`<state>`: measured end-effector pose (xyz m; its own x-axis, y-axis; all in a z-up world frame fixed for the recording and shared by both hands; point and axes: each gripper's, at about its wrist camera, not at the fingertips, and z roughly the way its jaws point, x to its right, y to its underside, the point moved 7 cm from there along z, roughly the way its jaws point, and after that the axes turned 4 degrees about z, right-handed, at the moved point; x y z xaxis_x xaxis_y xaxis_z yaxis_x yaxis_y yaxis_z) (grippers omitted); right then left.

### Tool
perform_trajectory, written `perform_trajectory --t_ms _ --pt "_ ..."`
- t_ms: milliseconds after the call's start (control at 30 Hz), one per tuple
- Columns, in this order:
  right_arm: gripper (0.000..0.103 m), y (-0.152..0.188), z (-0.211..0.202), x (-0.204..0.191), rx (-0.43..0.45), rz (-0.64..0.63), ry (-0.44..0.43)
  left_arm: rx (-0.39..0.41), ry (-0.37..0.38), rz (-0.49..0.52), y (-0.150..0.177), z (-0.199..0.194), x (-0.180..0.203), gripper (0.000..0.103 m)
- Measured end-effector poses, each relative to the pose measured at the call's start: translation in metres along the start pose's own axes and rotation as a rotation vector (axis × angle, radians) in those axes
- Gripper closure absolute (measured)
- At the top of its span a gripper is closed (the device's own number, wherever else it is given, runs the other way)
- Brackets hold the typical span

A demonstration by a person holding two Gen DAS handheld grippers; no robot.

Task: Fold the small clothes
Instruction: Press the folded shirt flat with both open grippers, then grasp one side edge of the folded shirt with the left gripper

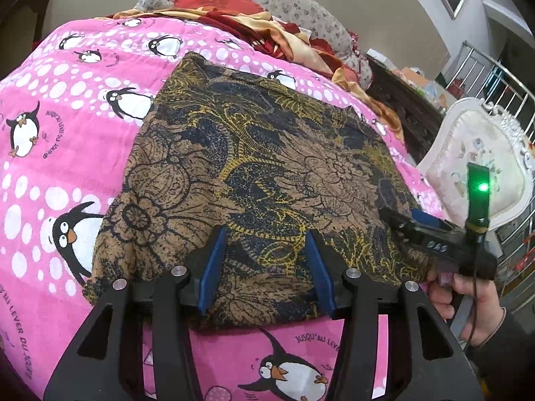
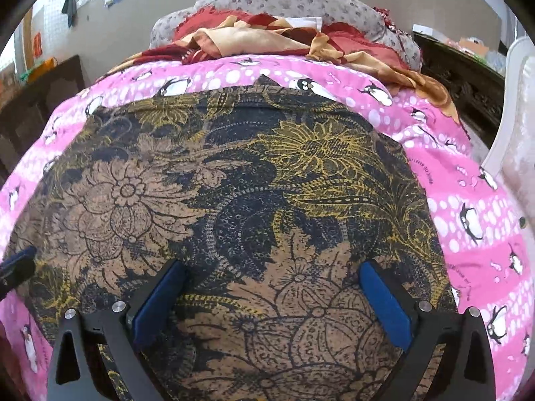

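Hiding garment's (image 2: 234, 200) near edge: right tool (image 2: 272, 287)

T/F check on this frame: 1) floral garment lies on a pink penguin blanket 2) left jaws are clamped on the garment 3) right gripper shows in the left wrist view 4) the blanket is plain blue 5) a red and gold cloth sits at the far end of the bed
1) The brown floral garment lies on the pink penguin blanket. True.
2) The left gripper has its jaws clamped on the garment. False: the jaws stand apart above the cloth, nothing pinched.
3) The right gripper shows in the left wrist view. True, at the garment's right edge, held by a hand.
4) The blanket is plain blue. False: pink with white dots and penguins.
5) A red and gold cloth lies at the far end. True.
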<state>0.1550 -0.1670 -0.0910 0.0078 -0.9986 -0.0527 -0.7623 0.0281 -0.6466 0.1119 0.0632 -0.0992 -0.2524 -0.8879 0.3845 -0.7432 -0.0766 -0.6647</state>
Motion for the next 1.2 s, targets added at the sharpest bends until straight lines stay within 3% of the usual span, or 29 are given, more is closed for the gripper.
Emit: perform_trajectory --t_ms 133,300,567,933,1033,1200 --pt "0.0 0.0 -0.001 0.001 0.009 0.002 -0.003 -0.02 -0.059 0.073 0.001 0.005 0.013 0.041" --pt "0.0 0.002 -0.001 0.002 0.011 0.004 -0.006 -0.047 -0.186 0.16 0.003 0.013 0.022 0.04" --pt "0.0 0.003 -0.001 0.002 0.013 0.006 -0.008 -0.057 -0.224 0.167 0.003 0.019 0.025 0.032" --pt "0.0 0.003 -0.001 0.002 0.013 0.005 -0.008 -0.057 -0.202 0.164 0.004 0.016 0.025 0.031" --pt "0.0 0.003 -0.001 0.002 0.014 0.006 -0.009 -0.062 -0.184 0.124 0.005 0.009 0.025 0.031" --pt "0.0 0.002 -0.002 0.002 0.016 0.008 -0.013 -0.012 0.001 -0.08 0.023 -0.031 0.012 0.031"
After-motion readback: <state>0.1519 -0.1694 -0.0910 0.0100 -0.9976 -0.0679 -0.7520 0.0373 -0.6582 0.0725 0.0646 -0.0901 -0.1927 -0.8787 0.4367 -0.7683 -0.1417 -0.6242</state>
